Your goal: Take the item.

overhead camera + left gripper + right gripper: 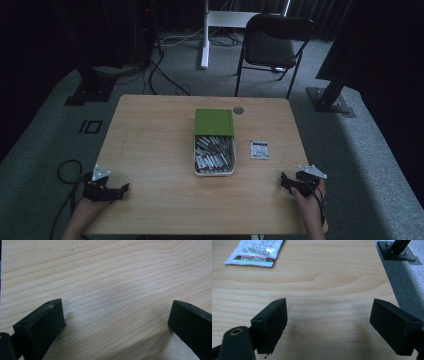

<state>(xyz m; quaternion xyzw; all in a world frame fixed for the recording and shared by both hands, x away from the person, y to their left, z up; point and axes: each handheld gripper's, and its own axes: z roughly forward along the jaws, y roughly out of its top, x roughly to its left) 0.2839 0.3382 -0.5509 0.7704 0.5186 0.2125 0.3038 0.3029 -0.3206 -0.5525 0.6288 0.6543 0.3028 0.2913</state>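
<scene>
The open box (214, 150) sits in the middle of the bench (150, 150), its green lid (214, 122) tipped back at the far end and its white tray packed with small grey sticks, too small to tell what they are. Just to the right of the box lies a small white packet (259, 149), flat on the wood and apart from the tray; in the right gripper view the same packet (254, 251) shows a red and green band along its near edge. Well to the near right of the box, the right claw (285, 181) rests low at the bench edge with jaws spread wide and nothing between them. Well to the near left of the box, the left claw (122, 190) is likewise spread and empty over bare wood. Judging from this, nothing is yet gripped; reaching the box or packet is all still ahead.
</scene>
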